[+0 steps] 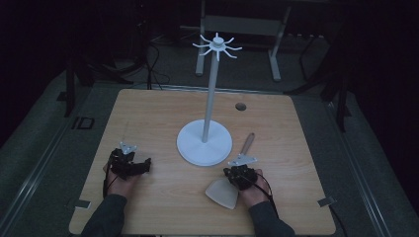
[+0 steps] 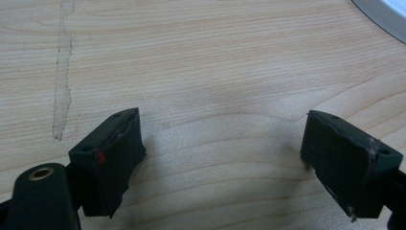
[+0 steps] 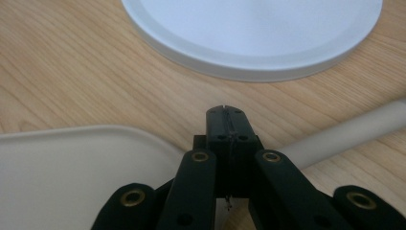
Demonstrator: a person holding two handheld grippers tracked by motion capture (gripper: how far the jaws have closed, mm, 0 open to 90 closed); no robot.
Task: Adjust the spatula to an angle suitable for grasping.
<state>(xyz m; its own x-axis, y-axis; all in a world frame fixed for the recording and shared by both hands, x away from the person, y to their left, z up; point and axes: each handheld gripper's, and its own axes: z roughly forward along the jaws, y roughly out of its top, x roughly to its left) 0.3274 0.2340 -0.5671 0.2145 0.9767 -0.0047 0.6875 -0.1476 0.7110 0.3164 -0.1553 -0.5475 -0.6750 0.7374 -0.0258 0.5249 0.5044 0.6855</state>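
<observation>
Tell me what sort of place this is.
Probably a lab or workshop bench set up for recording, not a home. A bare wooden table stands on grey flooring in a dark room, with metal frame legs and cables behind it, and a white hook stand as a prop.

A light wood-grain counter (image 1: 148, 113) carries a white stand's round base (image 1: 204, 143) near its middle, with a pale flat-bladed spatula (image 1: 223, 193) lying just beside it toward the near right.
</observation>
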